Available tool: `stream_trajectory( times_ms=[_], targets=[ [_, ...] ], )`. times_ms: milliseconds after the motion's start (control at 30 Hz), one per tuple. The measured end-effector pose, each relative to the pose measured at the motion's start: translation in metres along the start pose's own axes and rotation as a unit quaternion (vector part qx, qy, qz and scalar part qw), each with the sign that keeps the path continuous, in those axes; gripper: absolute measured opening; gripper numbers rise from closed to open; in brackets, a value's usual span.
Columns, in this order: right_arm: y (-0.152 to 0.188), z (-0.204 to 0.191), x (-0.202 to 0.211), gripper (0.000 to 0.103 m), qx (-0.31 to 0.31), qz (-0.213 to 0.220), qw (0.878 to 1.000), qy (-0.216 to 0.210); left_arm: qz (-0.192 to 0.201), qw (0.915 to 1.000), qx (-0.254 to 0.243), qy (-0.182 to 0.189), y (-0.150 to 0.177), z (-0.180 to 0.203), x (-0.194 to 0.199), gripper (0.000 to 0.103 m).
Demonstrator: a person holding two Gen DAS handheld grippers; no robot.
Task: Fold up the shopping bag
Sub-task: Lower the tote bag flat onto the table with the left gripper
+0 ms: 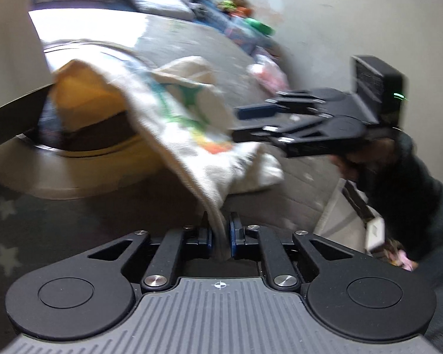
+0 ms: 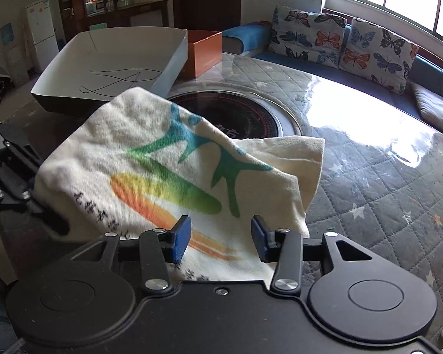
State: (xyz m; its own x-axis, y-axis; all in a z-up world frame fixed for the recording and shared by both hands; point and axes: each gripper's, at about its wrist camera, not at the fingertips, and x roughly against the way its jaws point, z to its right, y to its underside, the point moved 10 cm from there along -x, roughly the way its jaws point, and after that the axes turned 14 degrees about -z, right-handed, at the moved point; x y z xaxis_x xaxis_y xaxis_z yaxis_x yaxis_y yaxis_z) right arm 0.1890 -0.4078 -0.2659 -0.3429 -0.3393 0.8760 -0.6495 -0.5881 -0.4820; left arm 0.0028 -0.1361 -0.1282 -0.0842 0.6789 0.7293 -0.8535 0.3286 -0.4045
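The cream cloth shopping bag has a blue, green and orange print and dark lettering. It is lifted off the quilted table and partly doubled over. My left gripper is shut on an edge of the bag, which rises away from its jaws; in the right wrist view it grips the bag's left corner. My right gripper is open, its blue pads on either side of the bag's lower edge without closing on it. In the left wrist view it sits at the bag's right side.
A round table with a grey quilted star cover has a dark round inset. A large grey and white box and an orange box stand at the table's far left. A bench with butterfly cushions lies behind.
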Motion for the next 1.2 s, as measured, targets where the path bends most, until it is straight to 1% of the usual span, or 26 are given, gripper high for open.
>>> stream_trajectory(
  times_ms=[33, 100, 167, 200, 300, 367, 400, 467, 533, 567, 600, 667, 700, 733, 867, 900, 1000, 1067, 1200],
  targets=[
    [-0.002, 0.001, -0.001, 0.048, 0.001, -0.002, 1.0, 0.0, 0.001, 0.9995, -0.001, 0.032, 0.001, 0.009, 0.003, 0.011],
    [-0.004, -0.001, -0.006, 0.048, 0.004, -0.005, 1.0, -0.002, 0.001, 0.9958, -0.004, 0.091, 0.004, 0.026, 0.009, 0.011],
    [-0.004, -0.003, -0.01, 0.048, 0.006, -0.009, 1.0, -0.004, -0.013, 0.9945, -0.026, 0.1, 0.014, 0.039, 0.011, 0.011],
    [-0.004, -0.004, -0.012, 0.048, 0.007, -0.011, 1.0, -0.005, -0.025, 0.9945, -0.025, 0.098, 0.019, 0.038, 0.008, 0.011],
    [0.002, -0.01, -0.022, 0.05, 0.015, -0.024, 1.0, -0.01, -0.066, 0.9948, -0.007, 0.077, 0.04, 0.023, -0.001, 0.012],
    [0.006, -0.015, -0.029, 0.053, 0.023, -0.033, 0.999, -0.012, -0.087, 0.9943, 0.012, 0.06, 0.051, 0.01, -0.006, 0.014],
    [0.007, -0.017, -0.031, 0.054, 0.026, -0.037, 0.999, -0.013, -0.093, 0.9941, 0.018, 0.052, 0.055, 0.004, -0.006, 0.019],
    [0.014, -0.024, -0.035, 0.057, 0.042, -0.048, 0.998, -0.009, -0.102, 0.9943, 0.021, 0.024, 0.06, -0.005, -0.003, 0.027],
    [0.016, -0.026, -0.036, 0.059, 0.047, -0.047, 0.998, -0.007, -0.11, 0.9938, 0.015, 0.0, 0.064, -0.01, 0.004, 0.029],
    [0.016, -0.025, -0.036, 0.059, 0.046, -0.048, 0.998, -0.009, -0.112, 0.9936, 0.01, -0.004, 0.065, -0.01, 0.007, 0.033],
    [0.016, -0.024, -0.036, 0.059, 0.043, -0.048, 0.998, -0.012, -0.113, 0.9935, 0.007, -0.01, 0.065, -0.011, 0.01, 0.035],
    [0.016, -0.024, -0.035, 0.06, 0.043, -0.049, 0.998, -0.013, -0.109, 0.9933, -0.007, -0.038, 0.062, -0.012, 0.019, 0.035],
    [0.016, -0.024, -0.034, 0.06, 0.045, -0.051, 0.998, -0.013, -0.104, 0.9935, -0.011, -0.045, 0.061, -0.012, 0.023, 0.036],
    [0.017, -0.025, -0.032, 0.061, 0.047, -0.052, 0.997, -0.013, -0.094, 0.9942, -0.017, -0.049, 0.056, -0.011, 0.029, 0.036],
    [0.024, -0.034, -0.02, 0.064, 0.065, -0.058, 0.996, -0.023, -0.051, 0.9966, -0.05, -0.041, 0.042, 0.004, 0.038, 0.036],
    [0.027, -0.038, -0.016, 0.064, 0.074, -0.06, 0.995, -0.023, -0.046, 0.9964, -0.057, -0.042, 0.039, 0.006, 0.035, 0.036],
    [0.036, -0.051, -0.01, 0.065, 0.097, -0.062, 0.993, -0.024, -0.051, 0.9939, -0.076, -0.062, 0.03, 0.013, 0.018, 0.035],
    [0.04, -0.056, -0.006, 0.065, 0.103, -0.061, 0.992, -0.027, -0.058, 0.9917, -0.084, -0.078, 0.023, 0.015, 0.0, 0.034],
    [0.05, -0.062, 0.0, 0.065, 0.113, -0.061, 0.991, -0.029, -0.08, 0.9884, -0.097, -0.085, 0.017, 0.018, -0.031, 0.033]
  ],
)
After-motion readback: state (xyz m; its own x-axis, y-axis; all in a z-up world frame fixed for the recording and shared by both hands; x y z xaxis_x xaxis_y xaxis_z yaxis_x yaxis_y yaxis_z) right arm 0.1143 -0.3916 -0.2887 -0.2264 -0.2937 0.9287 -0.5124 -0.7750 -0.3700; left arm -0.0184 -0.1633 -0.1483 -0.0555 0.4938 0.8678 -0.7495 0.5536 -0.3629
